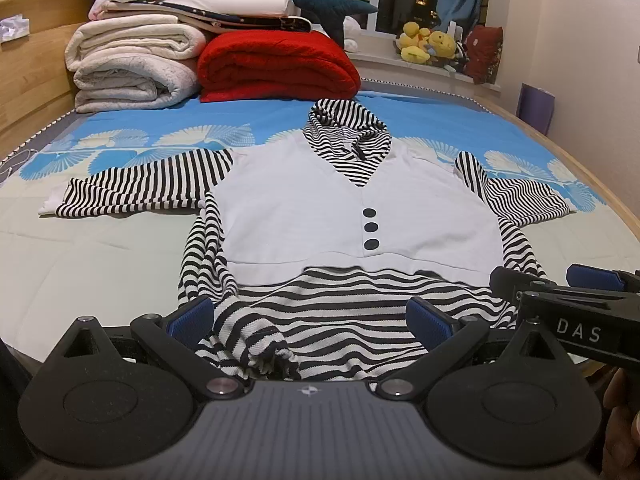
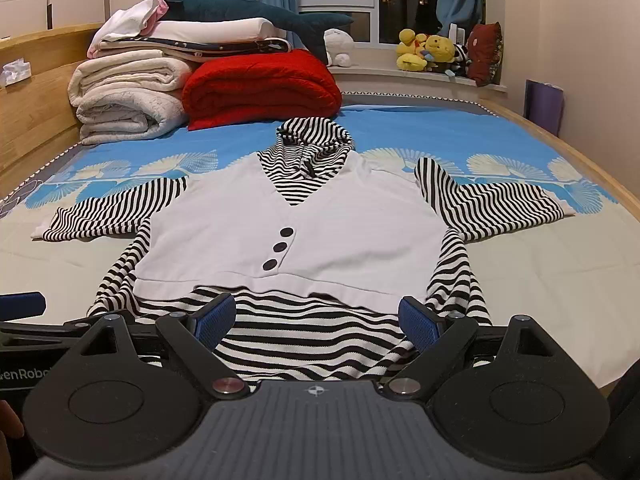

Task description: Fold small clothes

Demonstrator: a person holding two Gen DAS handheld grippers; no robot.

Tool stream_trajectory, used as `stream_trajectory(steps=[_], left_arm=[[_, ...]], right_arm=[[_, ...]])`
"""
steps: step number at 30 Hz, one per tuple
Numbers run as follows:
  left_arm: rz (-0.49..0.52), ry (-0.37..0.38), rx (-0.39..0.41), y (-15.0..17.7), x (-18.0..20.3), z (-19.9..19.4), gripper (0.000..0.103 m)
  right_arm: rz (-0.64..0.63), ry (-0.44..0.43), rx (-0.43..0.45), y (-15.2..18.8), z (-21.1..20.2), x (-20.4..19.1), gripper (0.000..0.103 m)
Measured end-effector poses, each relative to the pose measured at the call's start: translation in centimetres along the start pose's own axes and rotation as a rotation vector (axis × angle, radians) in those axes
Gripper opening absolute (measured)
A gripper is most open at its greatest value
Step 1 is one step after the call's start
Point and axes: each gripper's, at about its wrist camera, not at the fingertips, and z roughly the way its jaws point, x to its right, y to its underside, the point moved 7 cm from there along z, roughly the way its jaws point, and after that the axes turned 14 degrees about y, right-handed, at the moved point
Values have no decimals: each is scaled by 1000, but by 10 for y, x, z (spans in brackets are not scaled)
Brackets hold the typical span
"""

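here a small hooded top (image 1: 360, 208), white across the chest with black-and-white striped hood, sleeves and hem, lies face up and spread flat on the bed sheet (image 1: 100, 248), hood toward 12 o'clock and hem toward 6 o'clock. three dark buttons (image 1: 371, 227) run down its front. the left gripper (image 1: 310, 318) sits at the hem with its jaws spread wide, a bunched fold of striped fabric lying between the blue pads (image 1: 192, 316), nothing pinched. the right gripper (image 2: 316, 322) is just beside it at 3 o'clock, also wide open over the striped hem, gripping nothing. at 11 o'clock beyond the hood, a red blanket (image 1: 276, 68) and a pile of white bedding (image 1: 132, 68) rest near the headboard. yellow plush toys (image 2: 428, 50) sit on the windowsill at 1 o'clock.
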Motion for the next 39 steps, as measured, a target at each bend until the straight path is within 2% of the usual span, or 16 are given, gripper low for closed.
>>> stream_trajectory(steps=[13, 16, 21, 25, 30, 34, 39], left_arm=[[12, -2, 4, -2, 4, 1, 100], [22, -4, 12, -4, 4, -1, 96], [38, -2, 14, -8, 3, -2, 76], [15, -4, 35, -18, -6, -8, 73], [5, 15, 74, -45, -13, -16, 68], [-16, 26, 115, -78, -22, -19, 65], [21, -69, 210, -140, -56, -12, 65]], right_arm=[[0, -1, -1, 0, 0, 0, 89], [-2, 0, 0, 0, 1, 0, 89], [5, 7, -2, -2, 3, 3, 89], [14, 22, 2, -4, 4, 4, 89], [38, 32, 0, -8, 7, 5, 89], [66, 59, 58, -20, 5, 9, 89], [102, 76, 149, -46, -3, 25, 89]])
